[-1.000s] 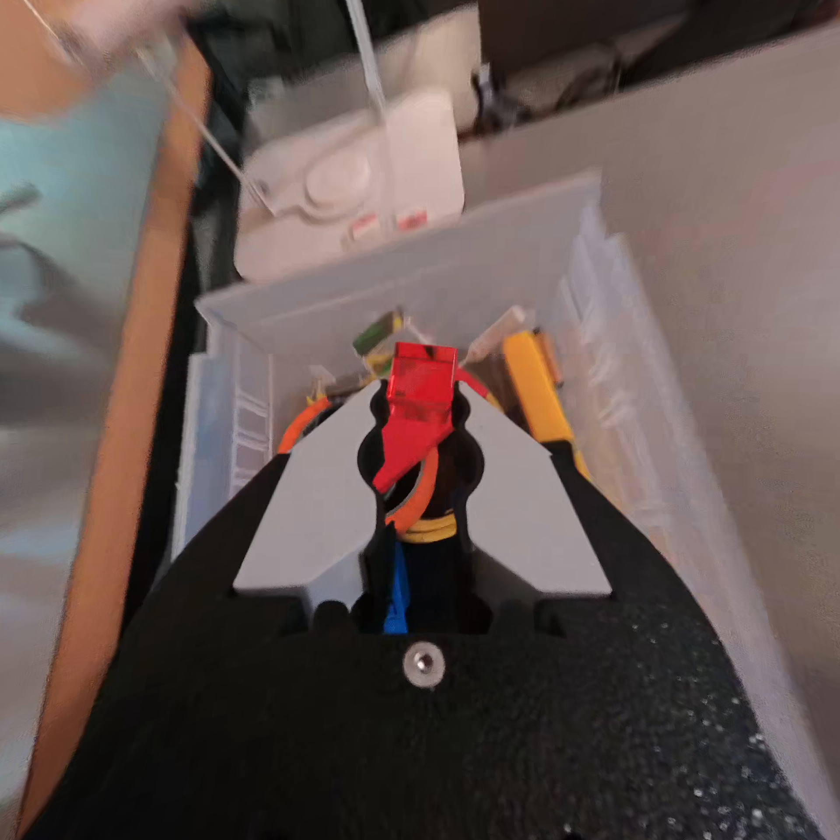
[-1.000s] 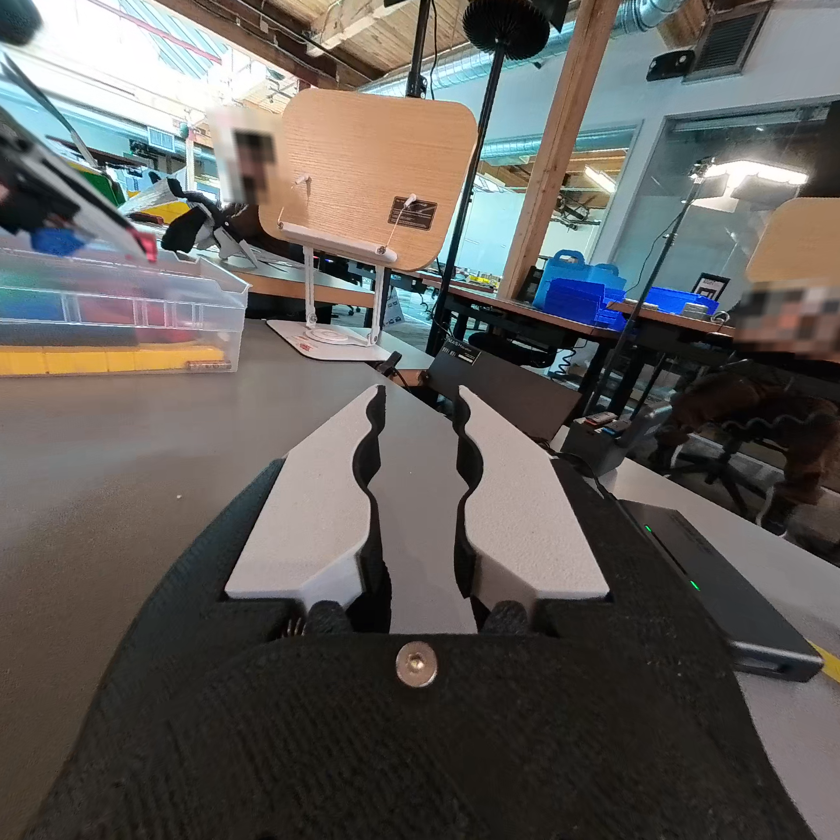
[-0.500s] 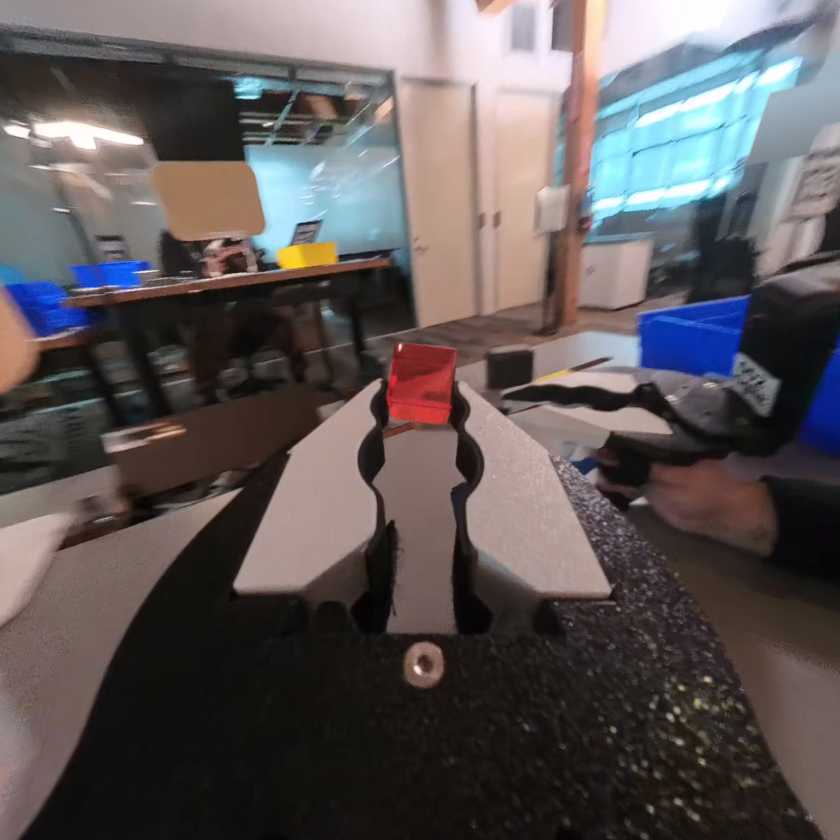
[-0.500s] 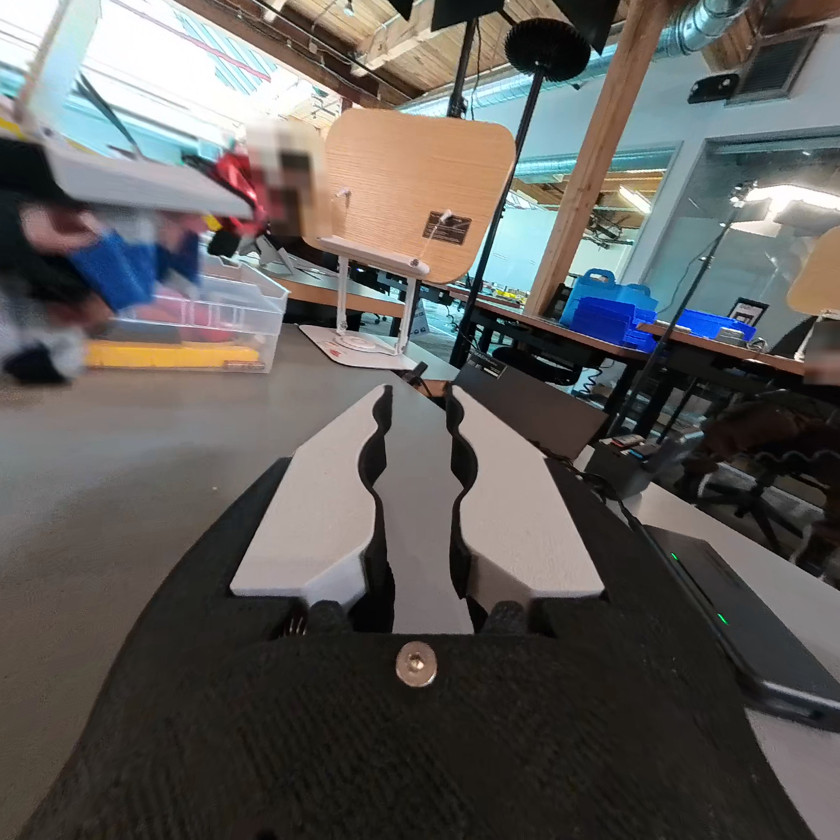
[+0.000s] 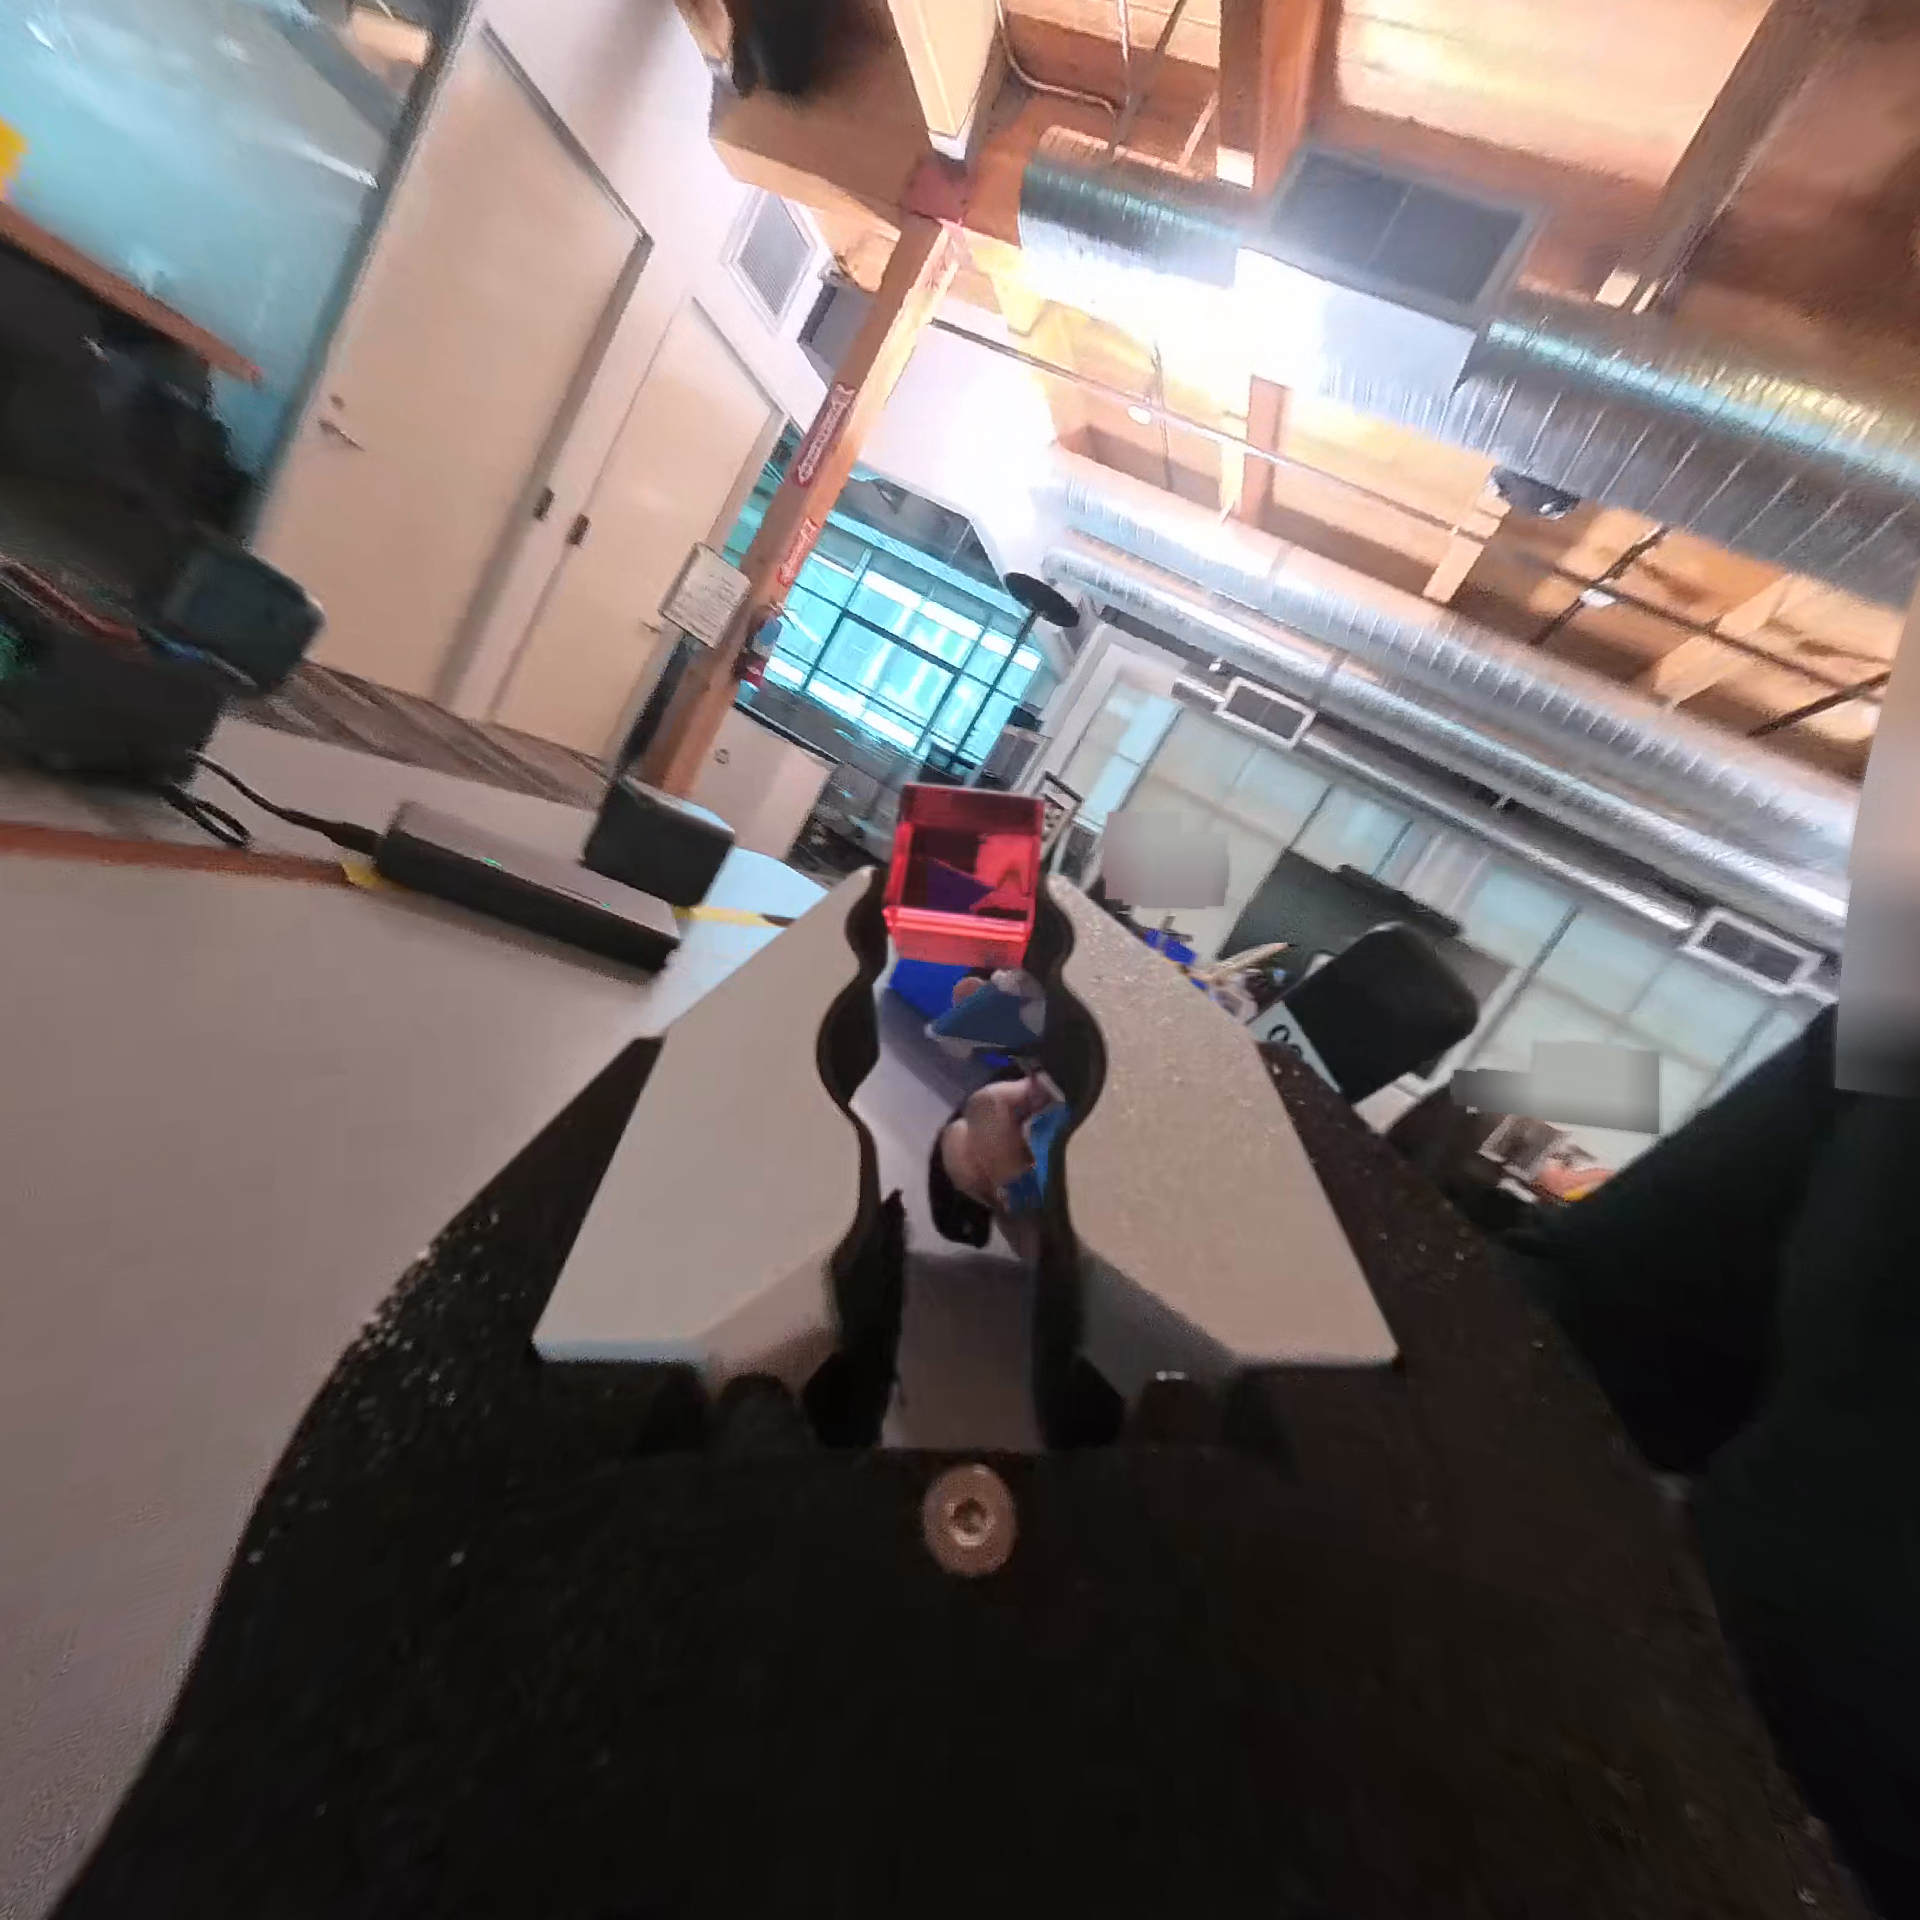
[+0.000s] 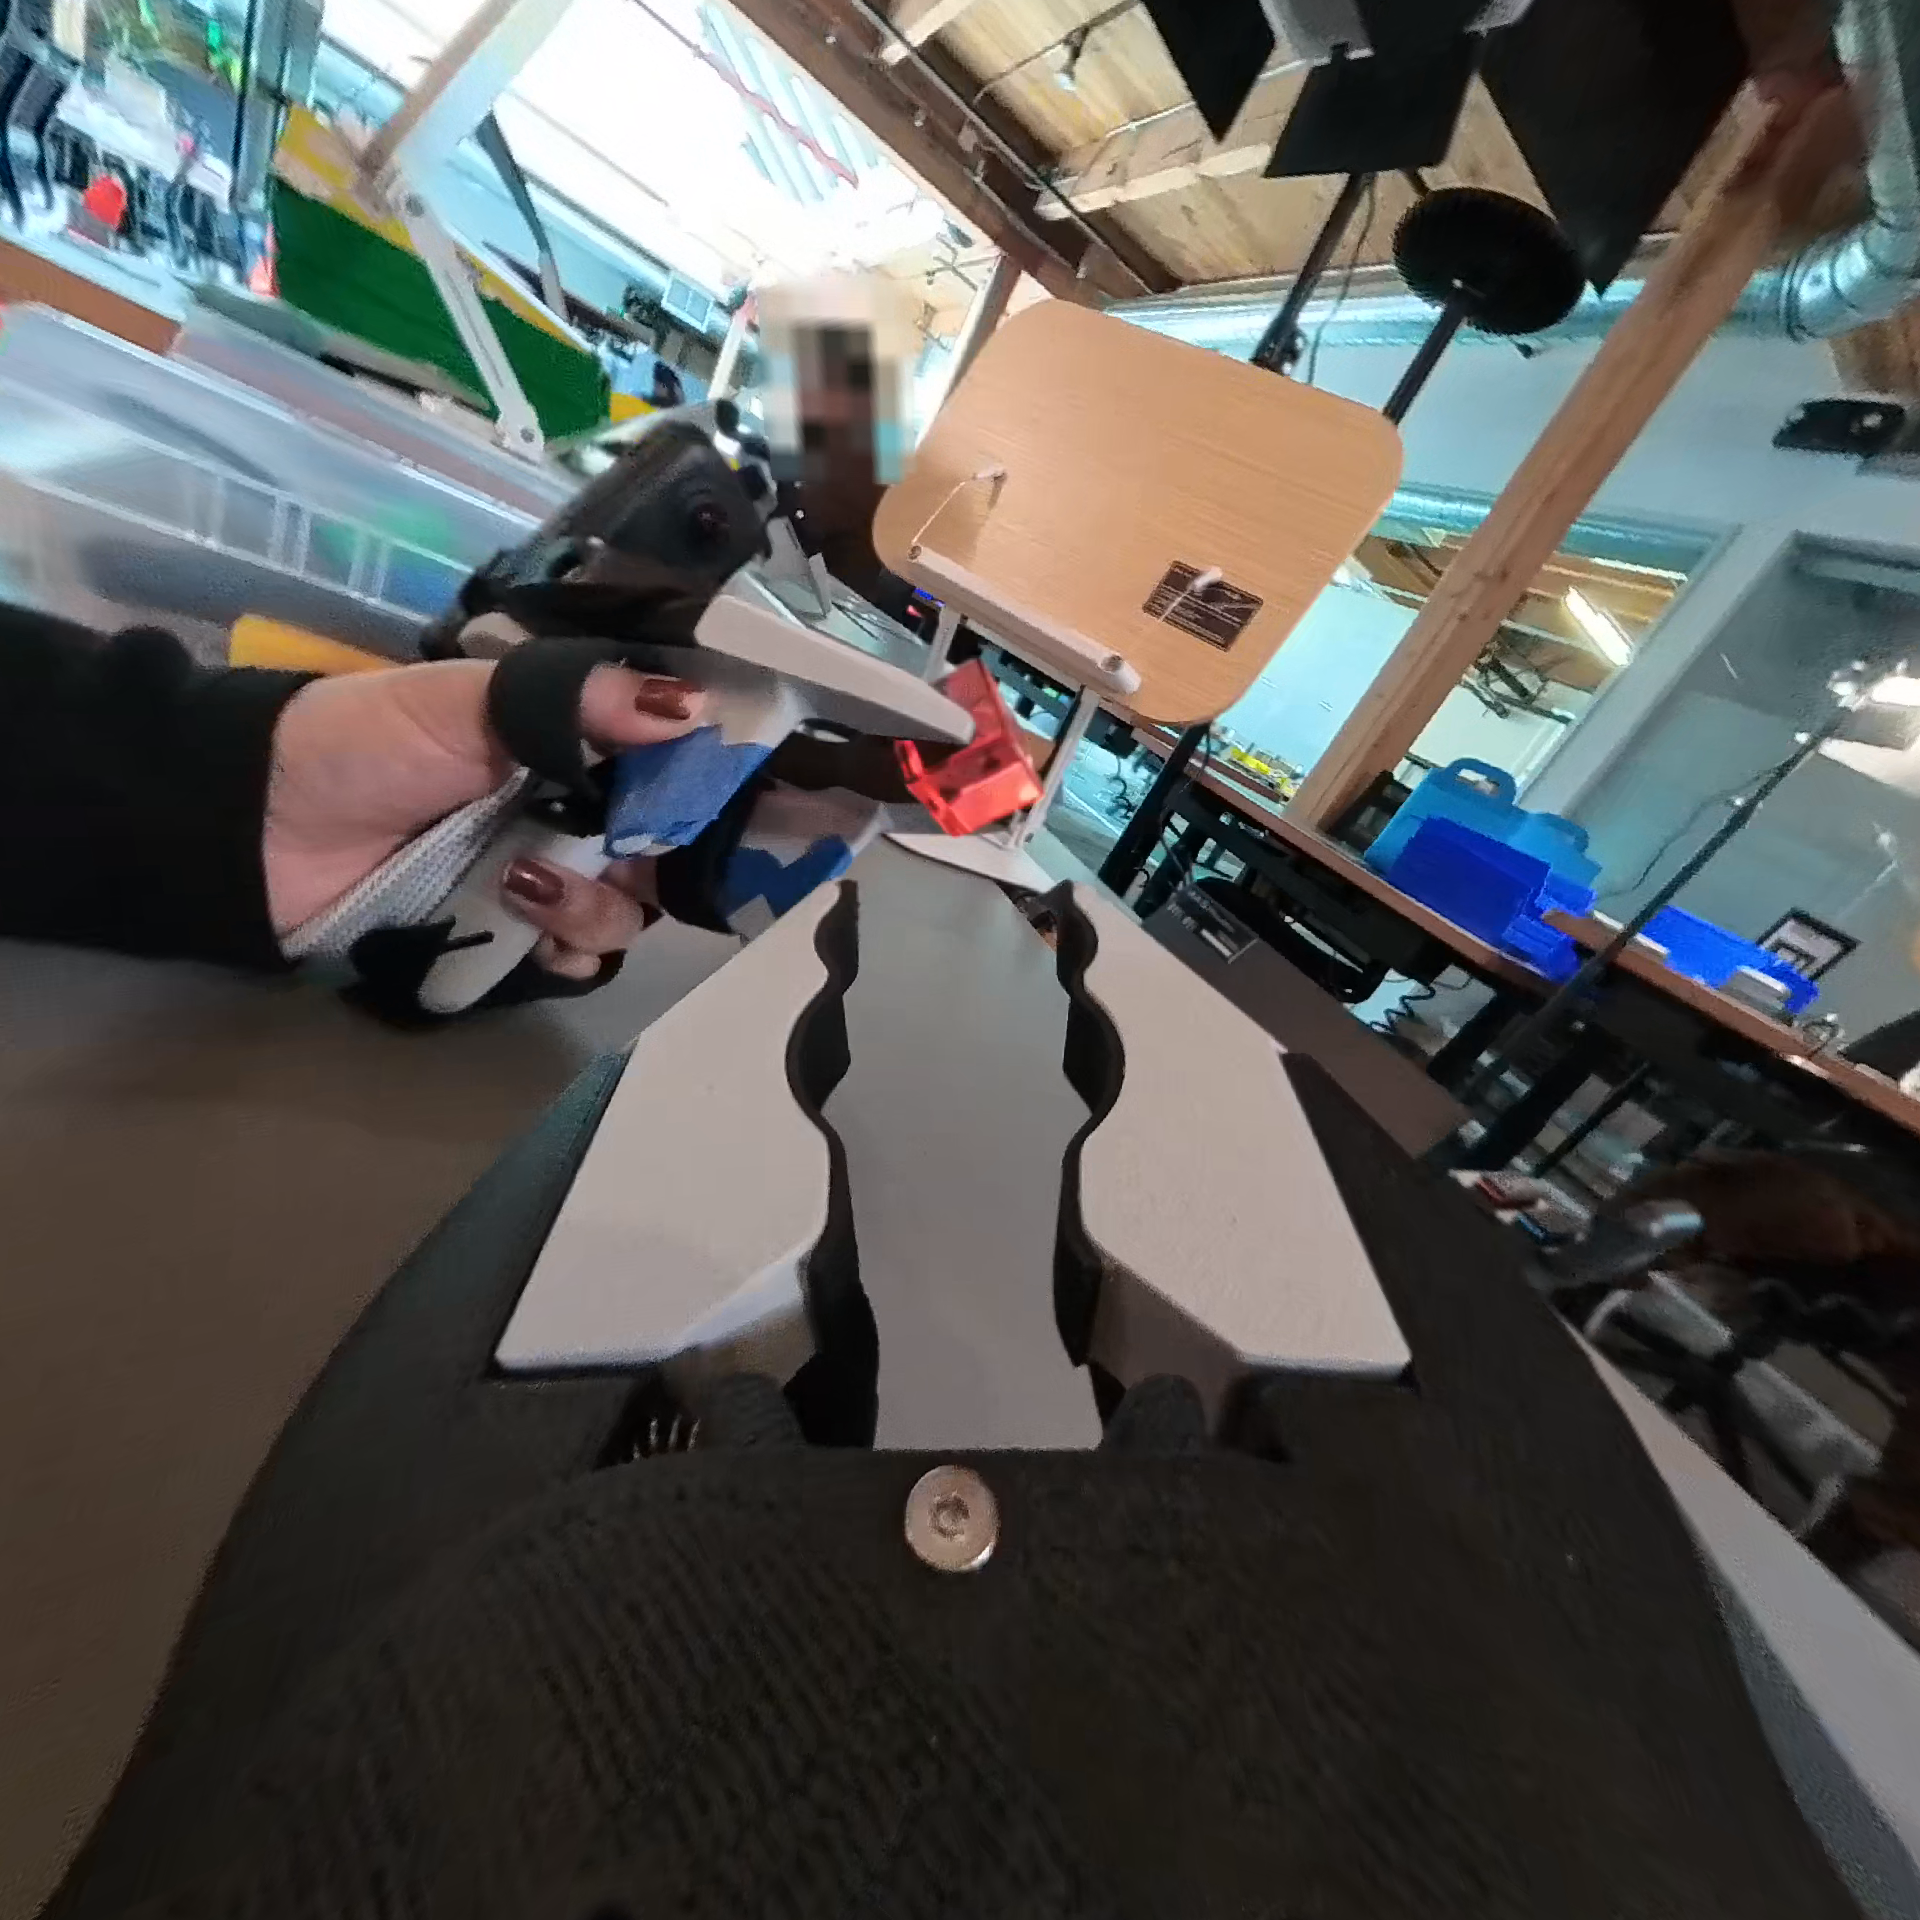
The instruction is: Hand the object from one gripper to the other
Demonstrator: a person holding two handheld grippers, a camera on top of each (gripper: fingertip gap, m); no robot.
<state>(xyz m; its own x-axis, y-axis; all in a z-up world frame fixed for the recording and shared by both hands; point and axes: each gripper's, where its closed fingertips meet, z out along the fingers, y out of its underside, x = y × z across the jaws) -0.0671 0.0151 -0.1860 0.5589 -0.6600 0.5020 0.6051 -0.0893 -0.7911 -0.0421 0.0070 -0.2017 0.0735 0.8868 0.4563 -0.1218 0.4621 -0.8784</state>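
A clear red plastic block [image 5: 964, 883] sits pinched between the tips of my left gripper [image 5: 961, 894], which is shut on it and held in the air, tilted up toward the ceiling. The right wrist view shows the same block [image 6: 971, 764] at the left gripper's tips [image 6: 935, 727], held by a hand [image 6: 416, 769] above the grey table [image 6: 208, 1143]. My right gripper [image 6: 954, 899] is open and empty. Its tips lie just below and in front of the block, not touching it.
A wooden board on a white stand [image 6: 1132, 520] stands behind the block. A black flat device [image 5: 520, 899] and a black box [image 5: 655, 842] lie on the table at the left. A clear bin [image 6: 260, 520] shows blurred at far left. Both grippers' tips are close together, under 4 cm apart. The black flat device [image 5: 520, 899] lies around 25 cm away from my right fingertips.
My left gripper has lifted the red block out of the clear bin, swung it across and tilted upward. It now hangs close above my right gripper's tips. The right gripper stayed open.
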